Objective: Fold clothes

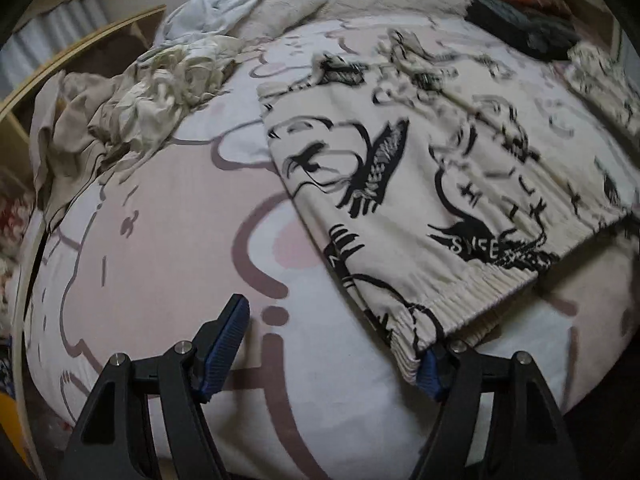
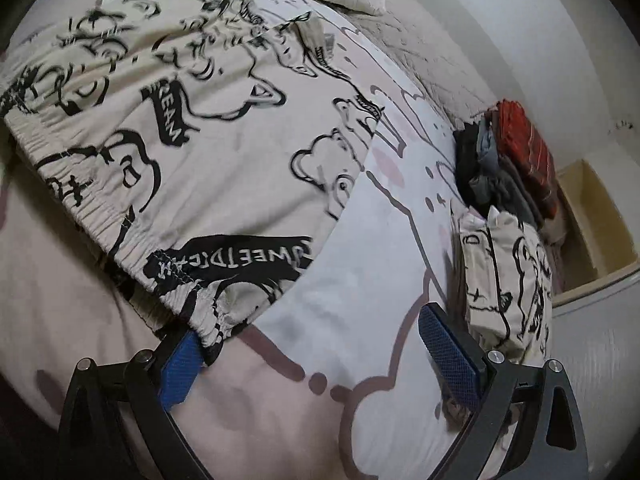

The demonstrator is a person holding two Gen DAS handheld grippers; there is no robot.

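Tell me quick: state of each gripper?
Left gripper: open, holding nothing; printed pants waistband touches one finger.
Right gripper: open, holding nothing.

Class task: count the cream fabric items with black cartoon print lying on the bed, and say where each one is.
2. The printed shorts lie spread out mid-bed, their waistband at both grippers. A folded printed garment sits near the bed's right edge, before the dark stack. Others may hide in the unfolded pile.

Cream printed garment [image 1: 420, 184] with black cartoon graphics lies spread flat on the bedsheet [image 1: 168, 208], elastic hem nearest, possibly a sweatshirt.
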